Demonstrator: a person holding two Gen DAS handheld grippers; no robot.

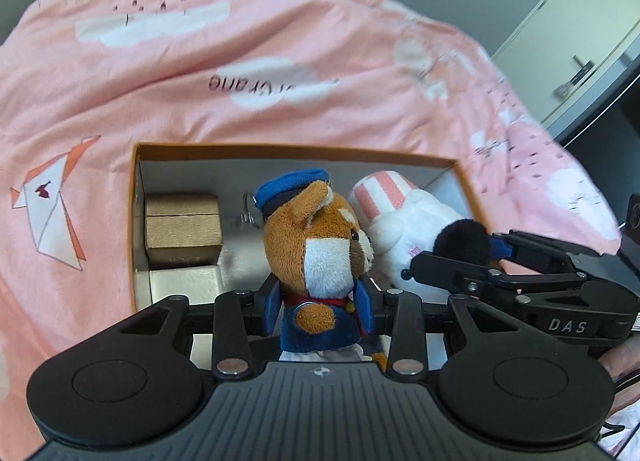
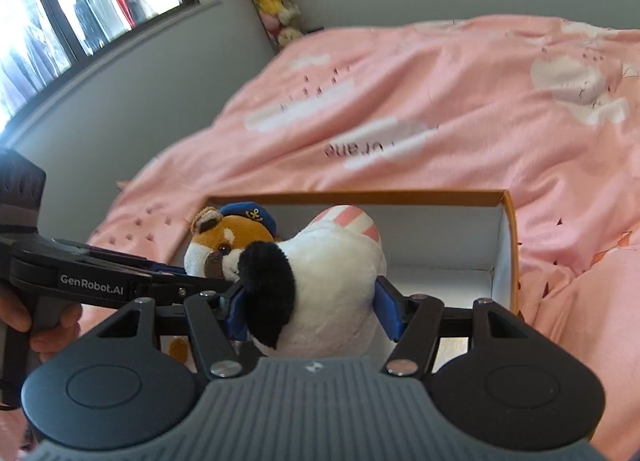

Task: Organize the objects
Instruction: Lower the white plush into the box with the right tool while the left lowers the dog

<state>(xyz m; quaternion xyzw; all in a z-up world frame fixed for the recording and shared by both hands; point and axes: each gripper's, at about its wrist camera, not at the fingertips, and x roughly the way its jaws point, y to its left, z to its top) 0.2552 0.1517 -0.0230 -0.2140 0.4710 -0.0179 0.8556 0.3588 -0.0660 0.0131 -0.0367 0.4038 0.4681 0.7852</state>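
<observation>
A small plush fox (image 1: 320, 257) in a blue sailor cap and blue jacket stands upright at the lower middle of the left wrist view, its long axis vertical and its snout turned toward the right of the frame. The left tongs (image 1: 320, 307) are clenched on its jacketed body, a blue pad (image 1: 269, 307) pressing in on each side. Its fur is short and fuzzy, orange with white cheeks; a metal key ring hangs at the cap.

Just right of it, touching, a round white plush (image 2: 332, 293) with a fluffy black ear and pink-striped ears fills the middle of the right wrist view, leaning up and back toward the top of the frame. The right tongs (image 2: 310, 313) grip its soft belly between blue pads.

Both toys sit over an open cardboard box (image 1: 296, 151) with an orange rim and white inside walls. In its left end lies a ribbed gold box (image 1: 182, 229). The box rests on a bed with a pink cloud-print quilt (image 1: 240, 41), soft and rumpled.
</observation>
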